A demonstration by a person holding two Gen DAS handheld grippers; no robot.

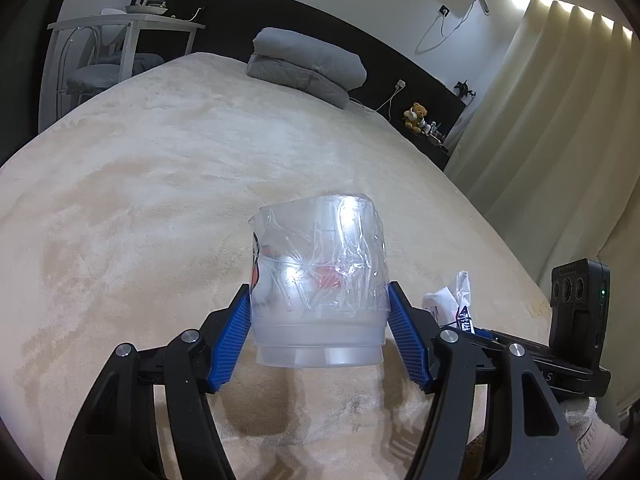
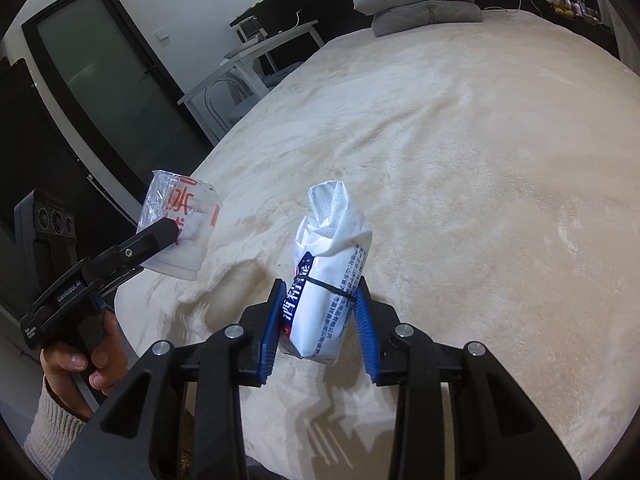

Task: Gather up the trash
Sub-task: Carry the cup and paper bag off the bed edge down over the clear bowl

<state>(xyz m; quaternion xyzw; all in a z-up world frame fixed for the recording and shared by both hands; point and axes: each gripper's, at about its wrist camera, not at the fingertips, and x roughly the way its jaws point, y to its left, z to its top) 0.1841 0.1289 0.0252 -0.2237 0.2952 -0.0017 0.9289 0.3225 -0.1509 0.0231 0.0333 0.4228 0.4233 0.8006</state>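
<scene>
The left gripper (image 1: pixel 320 312) squeezes a crumpled plastic cup (image 1: pixel 320 280) and the right gripper (image 2: pixel 320 332) squeezes a tied white bag (image 2: pixel 330 280), both lifted above the bed (image 2: pixel 460 160), probably ready to throw away.

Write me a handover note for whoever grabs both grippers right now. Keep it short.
Left gripper: shut on the clear plastic cup, held above the bed.
Right gripper: shut on the white packet, tied with a black band, also off the bed.
Done: both pieces of trash are picked up.
Left: carry both to a bin; none shows in either view. No other trash is visible on the blanket.
</scene>
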